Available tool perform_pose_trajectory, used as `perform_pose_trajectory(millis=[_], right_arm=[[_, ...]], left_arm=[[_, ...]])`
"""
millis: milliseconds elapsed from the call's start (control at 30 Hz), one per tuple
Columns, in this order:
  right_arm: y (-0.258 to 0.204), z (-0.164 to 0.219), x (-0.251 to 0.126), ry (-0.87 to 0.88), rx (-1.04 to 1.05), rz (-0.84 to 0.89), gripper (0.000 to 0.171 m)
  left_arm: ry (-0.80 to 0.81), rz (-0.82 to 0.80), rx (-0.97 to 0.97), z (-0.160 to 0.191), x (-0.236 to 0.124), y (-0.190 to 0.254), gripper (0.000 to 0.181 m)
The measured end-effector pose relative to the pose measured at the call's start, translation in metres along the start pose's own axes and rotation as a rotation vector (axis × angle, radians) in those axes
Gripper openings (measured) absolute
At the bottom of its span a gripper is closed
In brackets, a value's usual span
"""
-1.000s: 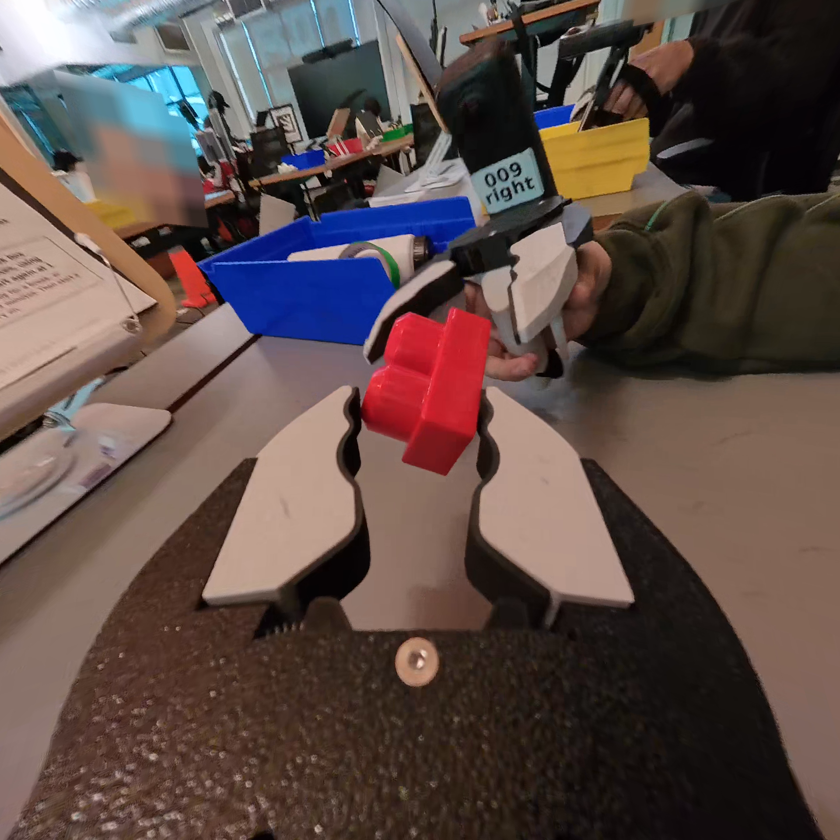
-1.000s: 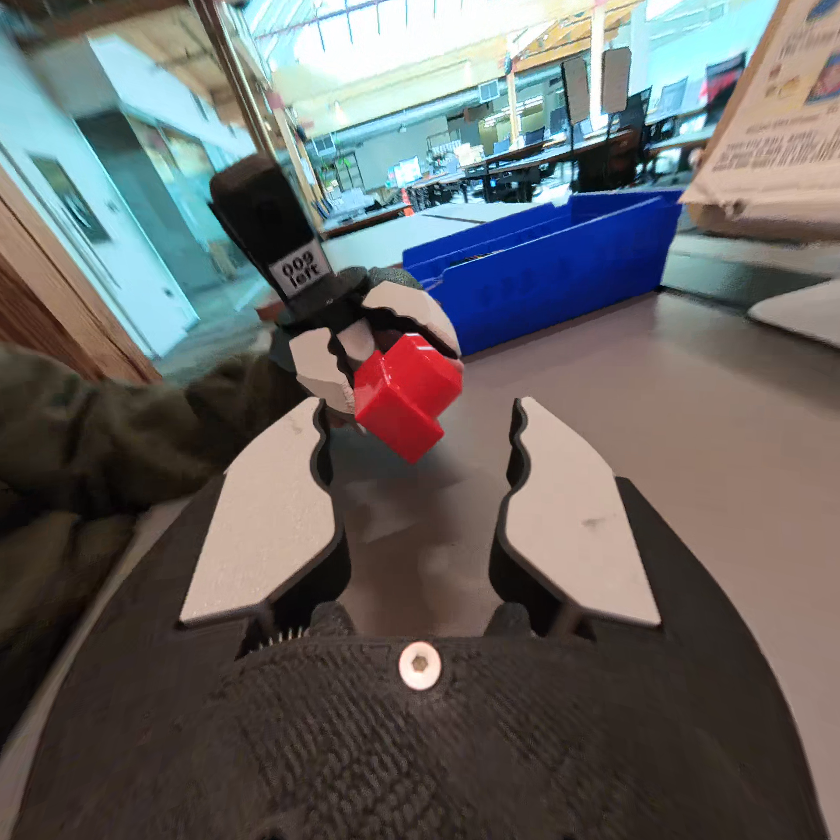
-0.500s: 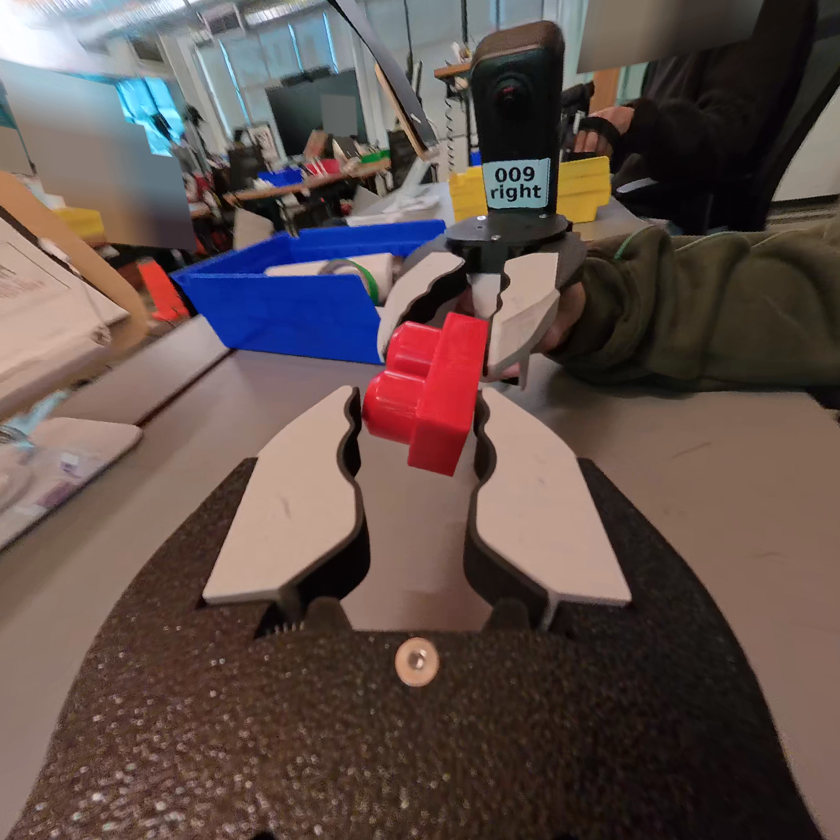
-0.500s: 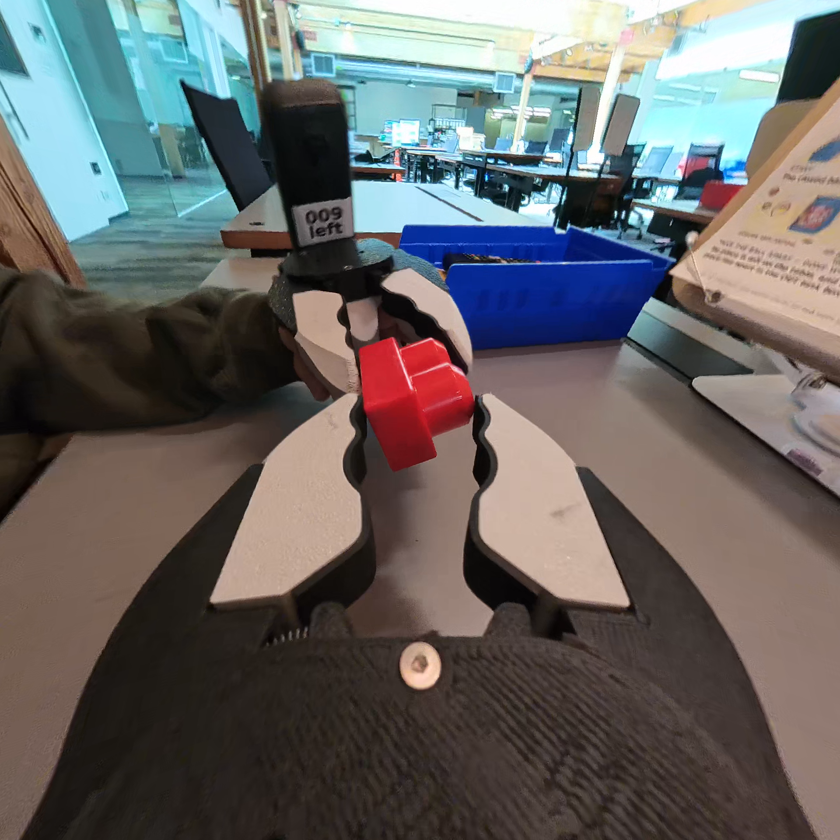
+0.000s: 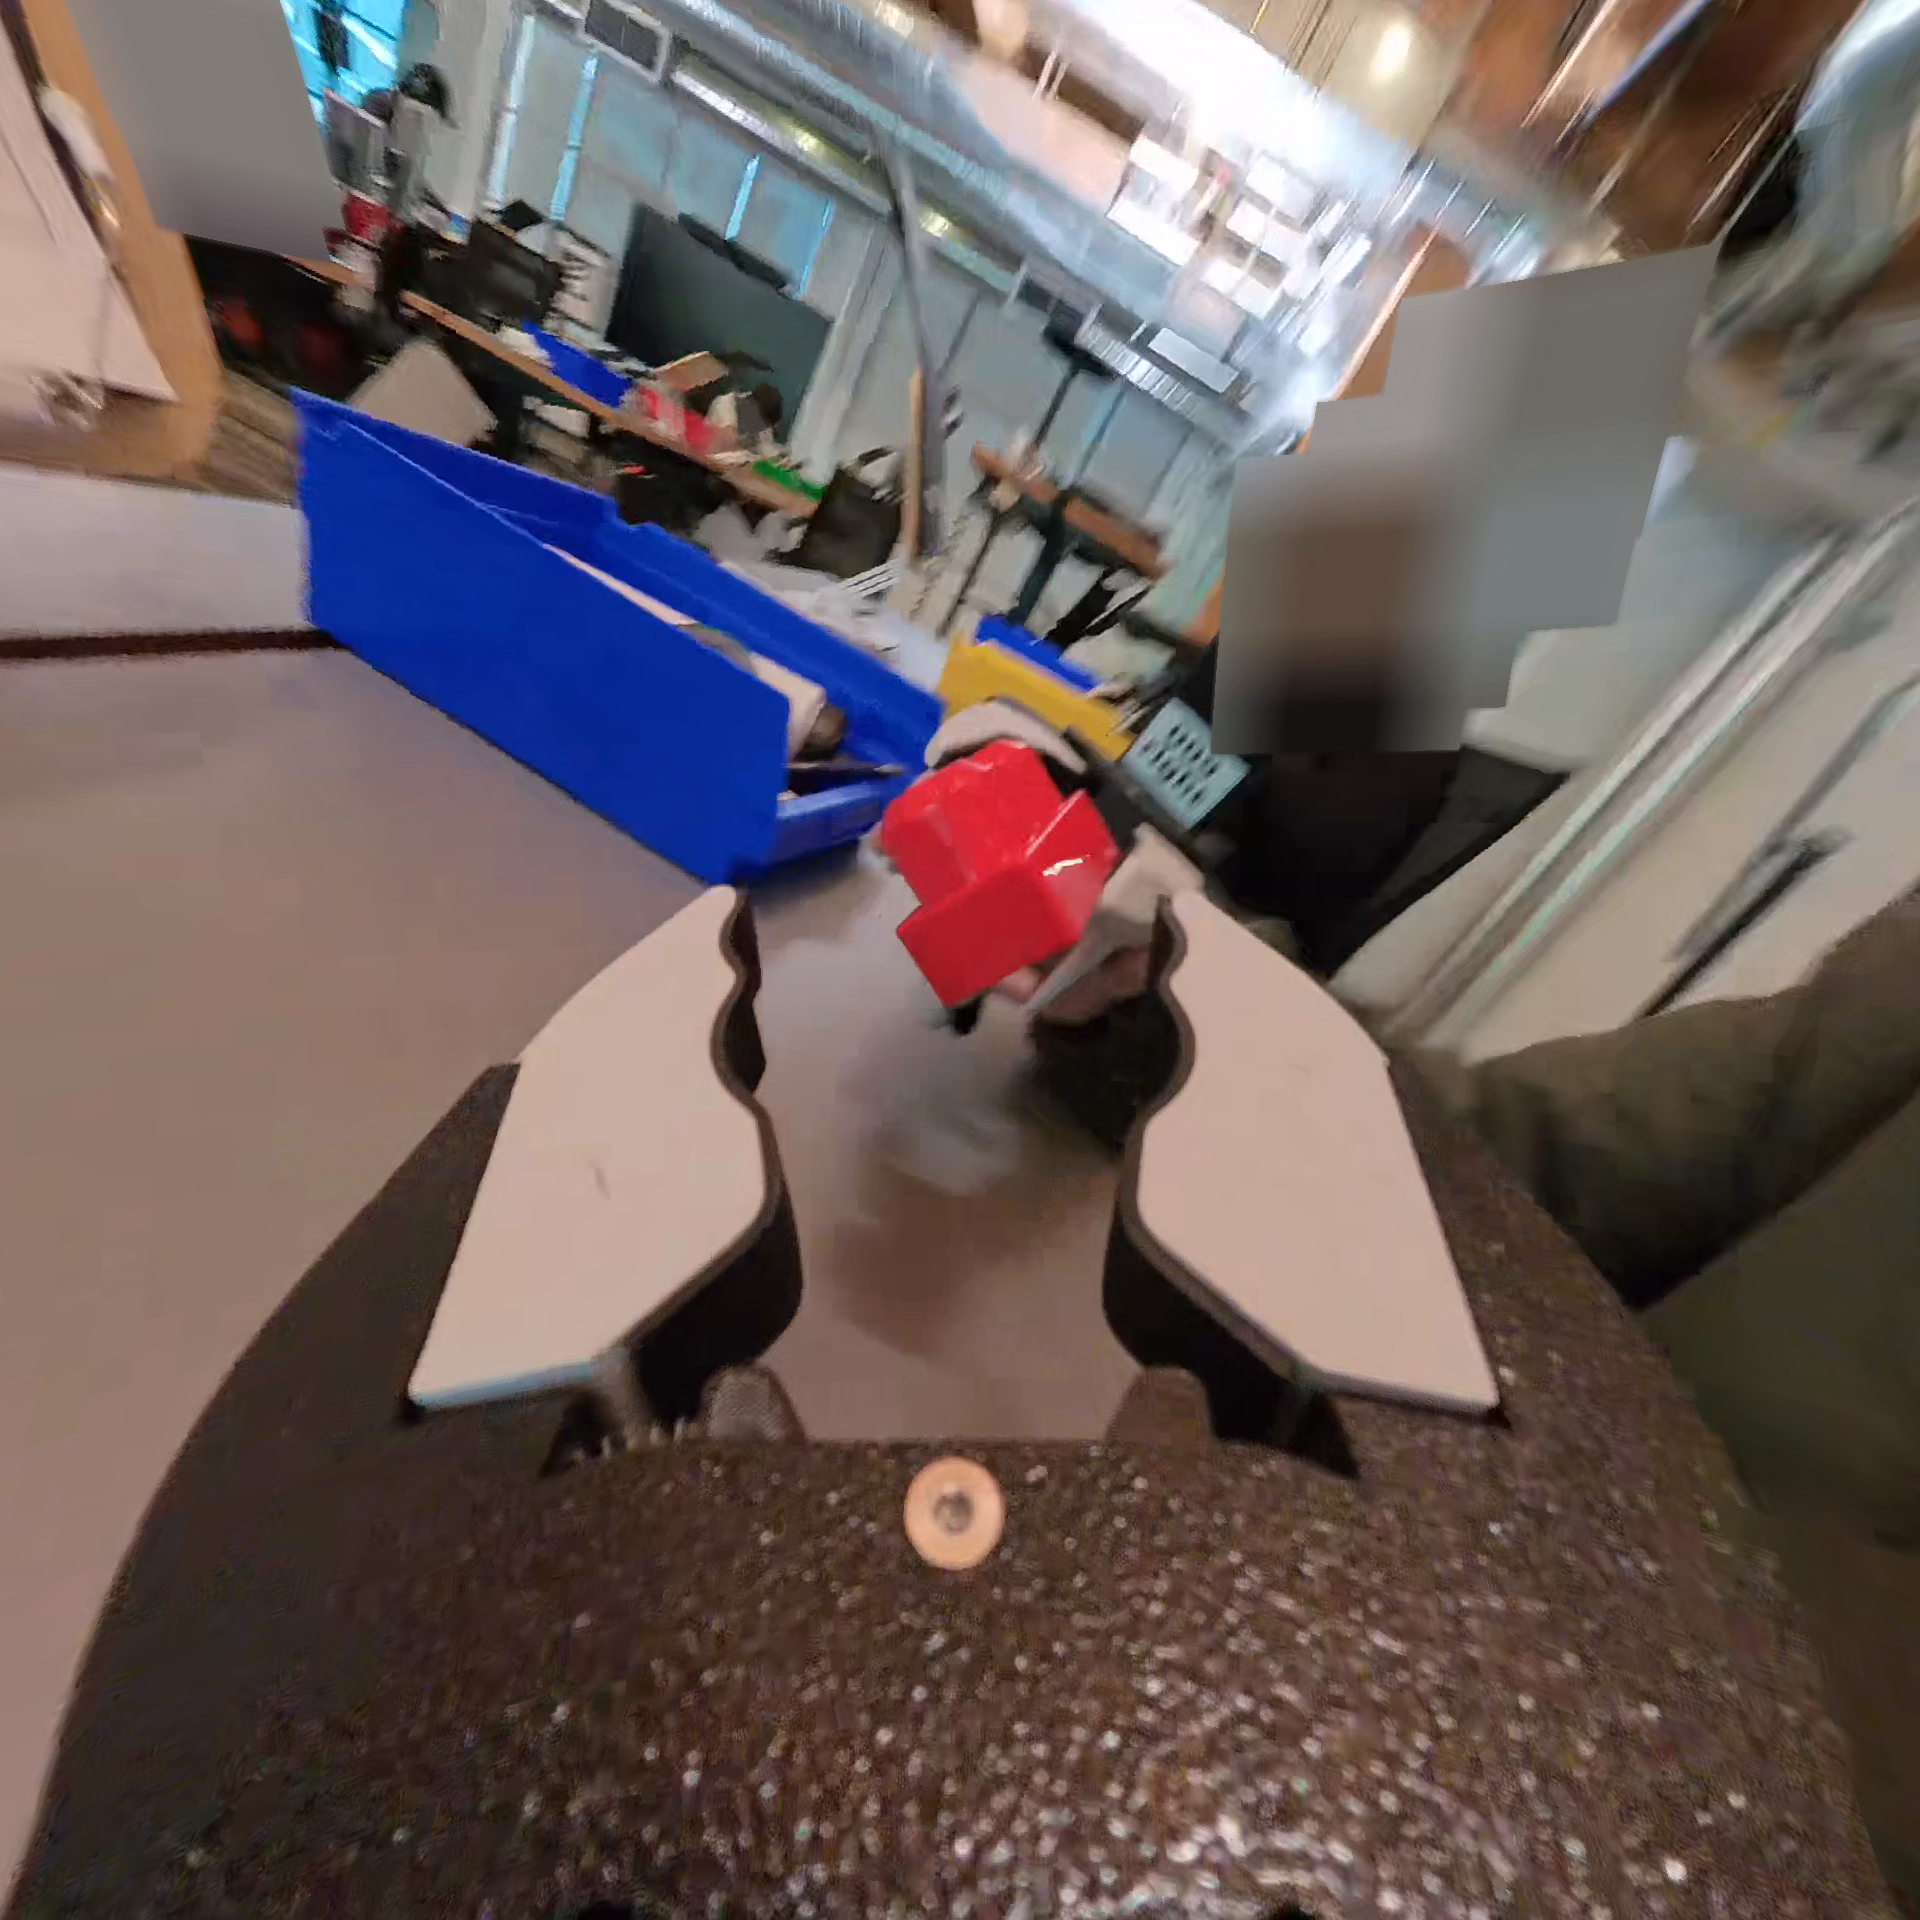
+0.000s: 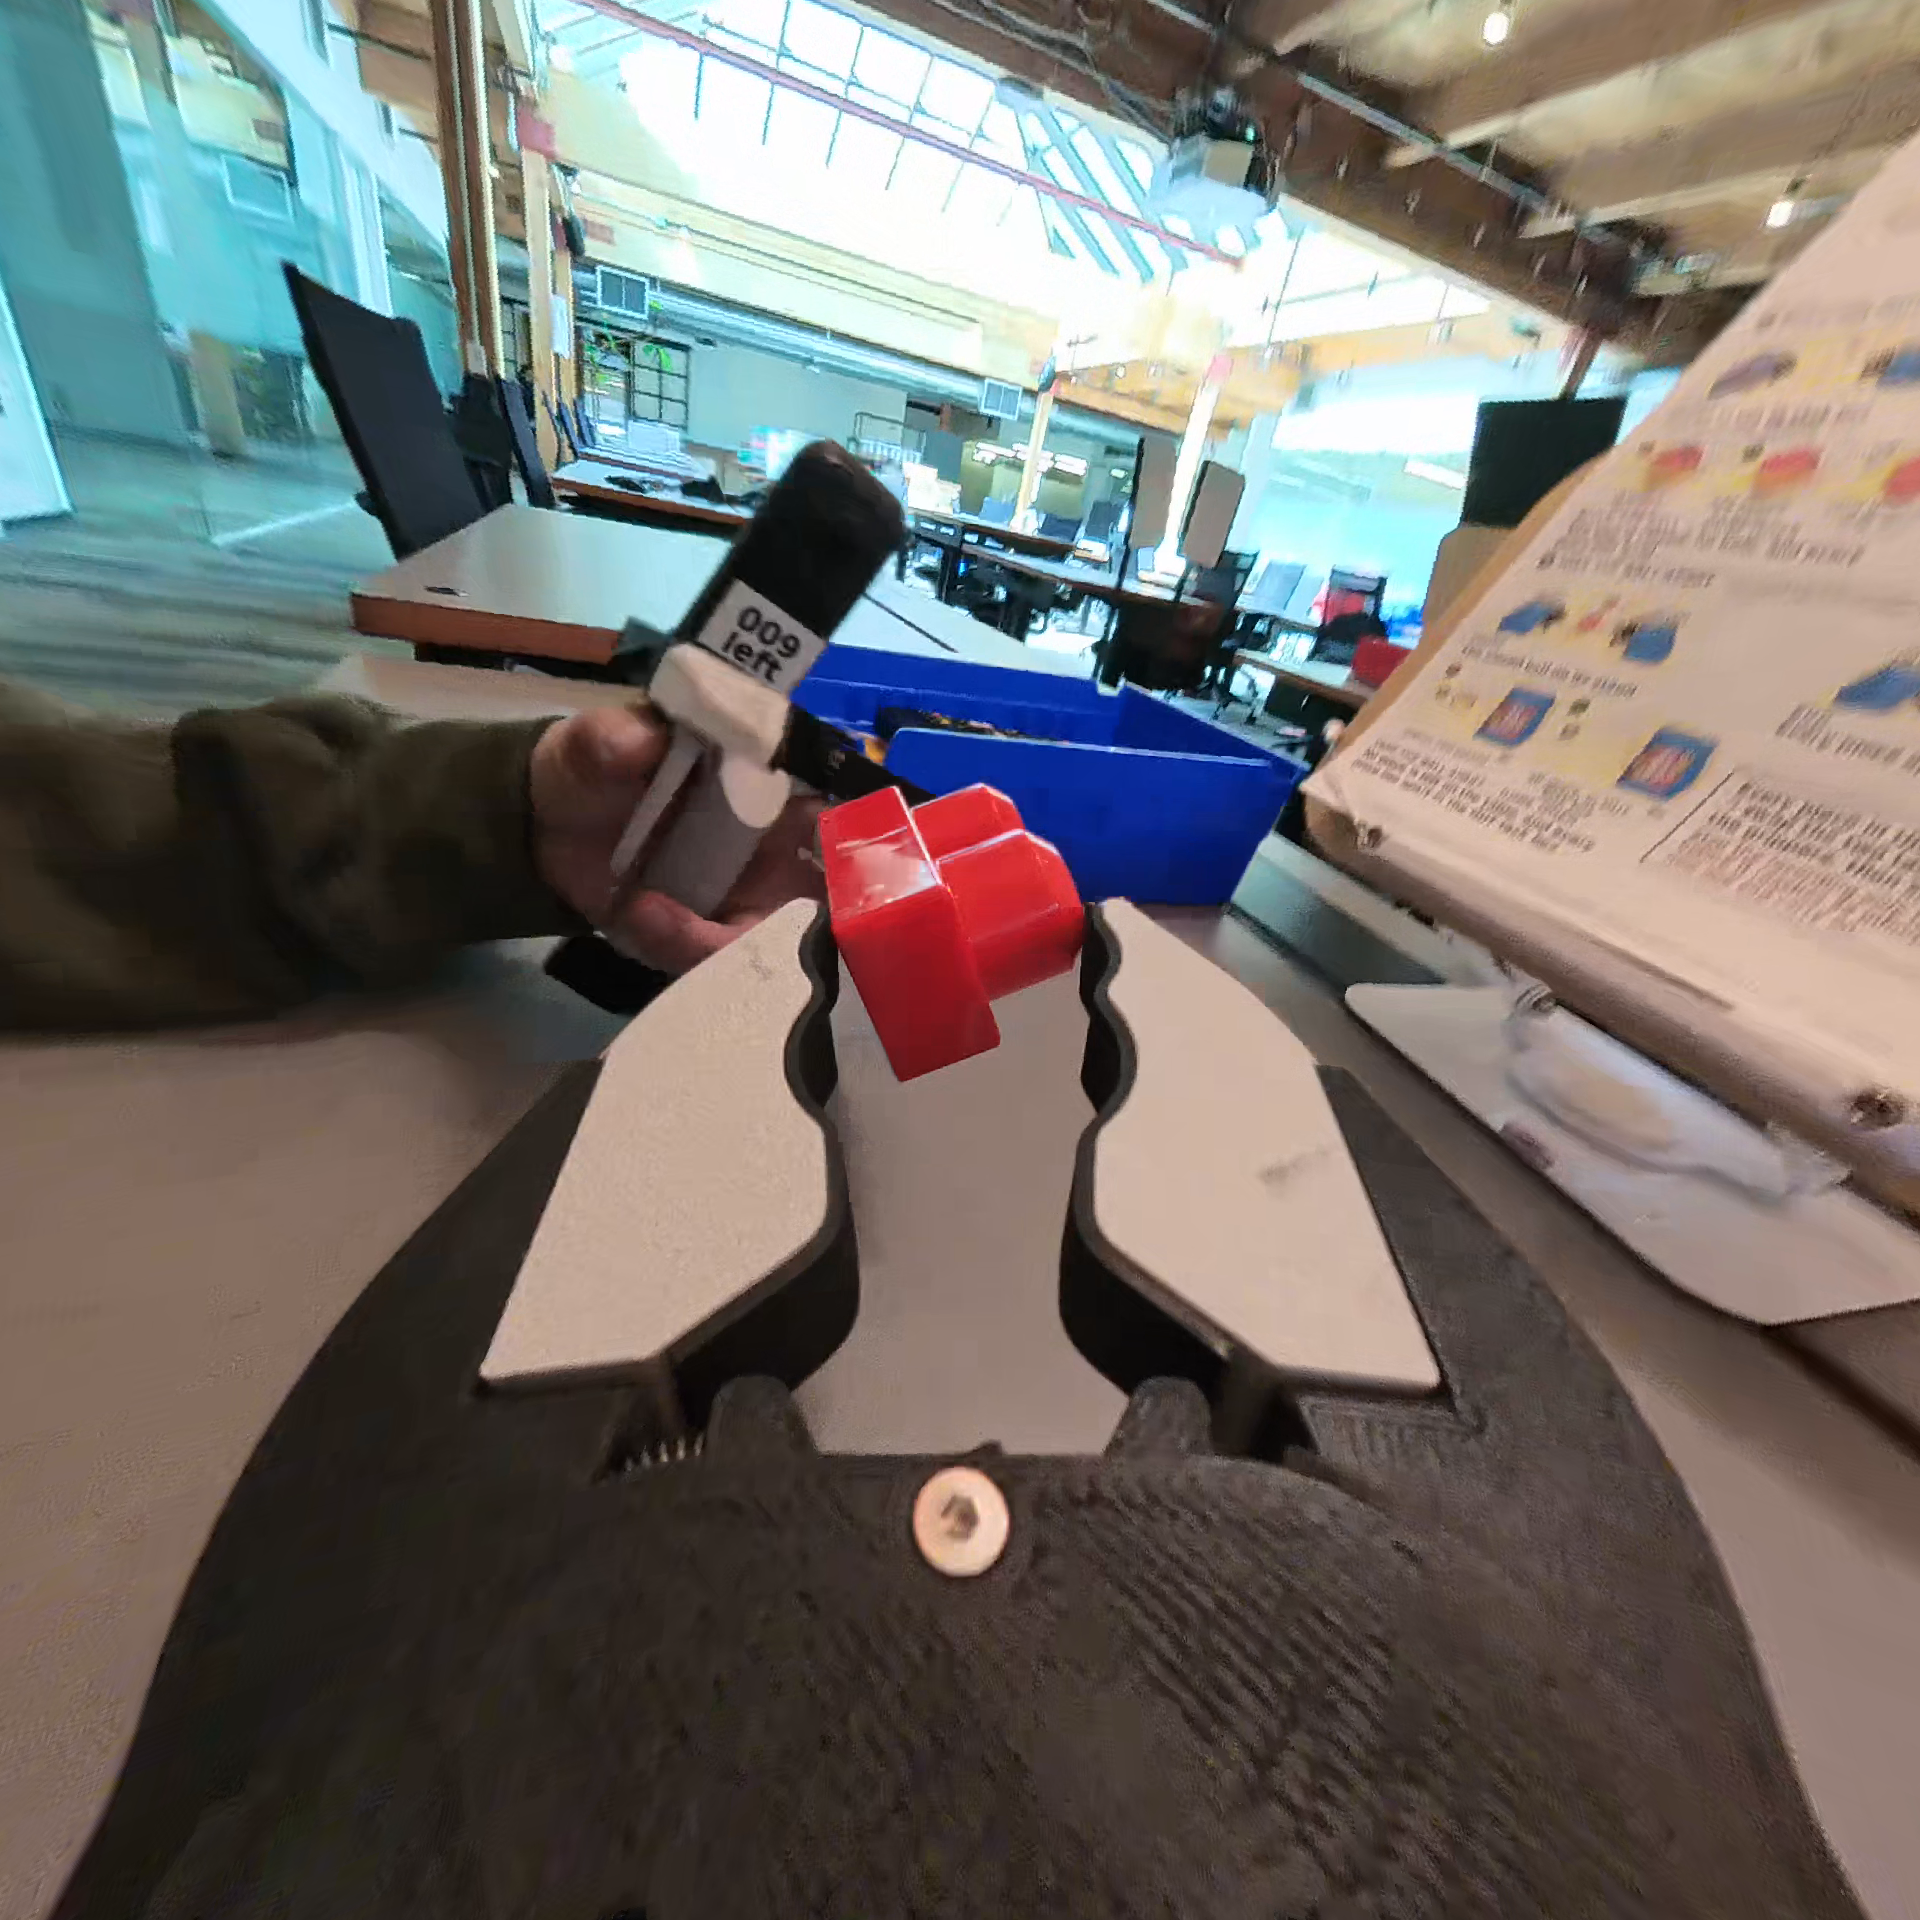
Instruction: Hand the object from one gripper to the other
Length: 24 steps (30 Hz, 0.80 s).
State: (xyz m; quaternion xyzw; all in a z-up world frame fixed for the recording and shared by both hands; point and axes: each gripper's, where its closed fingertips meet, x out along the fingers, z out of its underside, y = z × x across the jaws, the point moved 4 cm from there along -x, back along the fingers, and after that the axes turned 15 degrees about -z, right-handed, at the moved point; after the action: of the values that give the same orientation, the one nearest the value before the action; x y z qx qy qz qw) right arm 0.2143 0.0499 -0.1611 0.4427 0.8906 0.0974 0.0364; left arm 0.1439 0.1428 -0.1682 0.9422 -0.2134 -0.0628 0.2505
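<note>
A red block with round studs [image 6: 940, 914] is clamped between the fingertips of my right gripper [image 6: 953, 920], above the grey table. My left gripper [image 5: 948, 914] is open and empty. In the left wrist view the block [image 5: 997, 862] hangs just past its fingertips and touches neither finger. The right gripper's fingers [image 5: 1091, 945] show behind the block, mostly hidden. In the right wrist view the left gripper [image 6: 862, 774] is seen edge-on, behind and left of the block, held by a hand in an olive sleeve.
A blue bin [image 5: 540, 634] stands on the table [image 5: 260, 883] beyond the grippers; it also shows in the right wrist view [image 6: 1091, 821]. An instruction sheet on a stand [image 6: 1662, 727] with a white base plate [image 6: 1558, 1195] is at the right. A yellow bin [image 5: 1029, 686] sits farther back. Across from one pair of fingers to the other is roughly 5 cm. From either gripper's tips it is about 30 cm to the white base plate [image 6: 1558, 1195].
The left gripper has opened and let go of the red block and drawn back, turning to the side. The right gripper closed on the block and now holds it alone.
</note>
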Motion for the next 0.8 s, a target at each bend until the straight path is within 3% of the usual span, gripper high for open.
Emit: perform_pose_trajectory(millis=[100,233,300,333,500,567,633,667,733,800], right_arm=[[-0.004,-0.001,0.003,-0.018,-0.08,0.005,0.045],[-0.011,0.0,0.008,-0.049,-0.174,-0.016,0.045],[-0.012,0.001,0.01,-0.075,-0.199,-0.009,0.045],[-0.013,0.003,0.011,-0.093,-0.213,-0.017,0.045],[-0.012,0.01,0.014,-0.128,-0.12,-0.015,0.047],[-0.006,0.009,0.014,-0.036,0.099,-0.014,0.073],[0.002,0.012,0.014,0.05,0.45,-0.058,0.101],[0.005,0.017,0.013,0.092,0.643,-0.084,0.104],[0.002,0.019,0.013,0.26,0.983,-0.223,0.095],[-0.001,0.012,0.012,0.446,1.186,-0.396,0.072]], left_arm=[[-0.047,0.111,-0.168,0.001,-0.002,0.005,0.064],[-0.213,0.103,-0.164,0.023,0.007,0.006,0.063],[-0.21,0.138,-0.186,0.024,0.009,0.008,0.059],[-0.194,0.171,-0.207,0.023,0.009,0.009,0.04],[-0.141,0.138,-0.133,0.027,0.008,0.0,0.037],[-0.103,0.067,0.0,0.027,0.007,-0.006,0.037],[-0.016,0.02,0.175,0.022,0.005,-0.006,0.037],[0.032,0.019,0.278,0.019,0.003,-0.002,0.036],[0.112,0.027,0.471,0.014,0.0,0.009,0.036],[0.16,0.02,0.623,0.013,-0.001,0.016,0.036]])
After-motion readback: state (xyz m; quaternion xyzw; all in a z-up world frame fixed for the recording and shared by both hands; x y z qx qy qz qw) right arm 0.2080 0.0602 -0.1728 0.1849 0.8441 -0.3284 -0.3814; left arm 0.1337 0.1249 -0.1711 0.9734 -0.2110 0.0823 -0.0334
